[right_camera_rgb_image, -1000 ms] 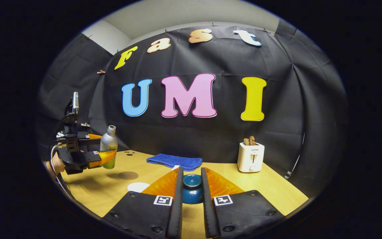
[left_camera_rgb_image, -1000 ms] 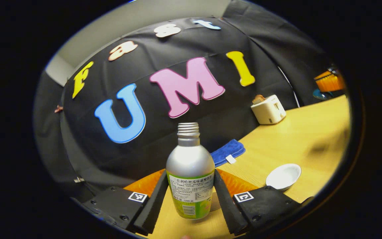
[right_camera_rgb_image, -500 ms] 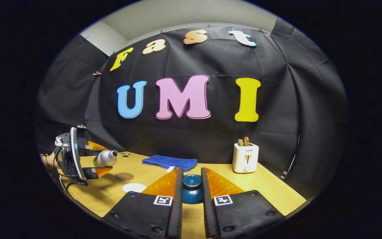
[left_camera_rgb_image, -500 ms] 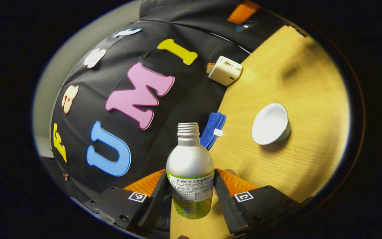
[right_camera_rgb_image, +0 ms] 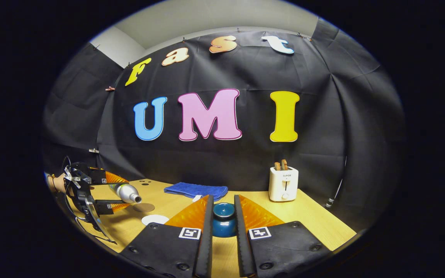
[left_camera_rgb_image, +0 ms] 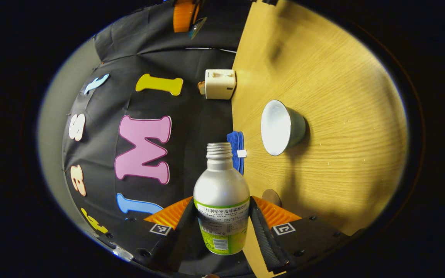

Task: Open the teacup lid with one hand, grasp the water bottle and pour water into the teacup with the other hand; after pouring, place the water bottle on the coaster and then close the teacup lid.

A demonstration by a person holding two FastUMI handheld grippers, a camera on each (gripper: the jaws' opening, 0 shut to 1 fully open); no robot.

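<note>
We hold the left tongs point(left_camera_rgb_image: 222, 231) pinching the silver, green-labelled metal water bottle point(left_camera_rgb_image: 221, 200) at its label, one finger on each side, the uncapped threaded mouth pointing forward and, in the right gripper view, tipped to about level above the desk. The right tongs point(right_camera_rgb_image: 223, 231) pinch the knob of the dark blue ceramic teacup lid point(right_camera_rgb_image: 223, 220), held off to the side. The open white-lined teacup point(left_camera_rgb_image: 282, 126) stands on the pale wooden desk point(left_camera_rgb_image: 342, 116), ahead of the bottle's mouth and apart from it; we judge the pour not yet begun, no water being visible. To pour well, we would bring the mouth over the cup's rim before tilting further, and tilt slowly. The round brown coaster point(left_camera_rgb_image: 271, 197) lies just beside the tongs. A folded blue cloth point(left_camera_rgb_image: 238, 150) and a white toaster point(left_camera_rgb_image: 219, 83) sit along the desk's back edge by the black wall, well apart from the cup, which has open desk all around.
</note>
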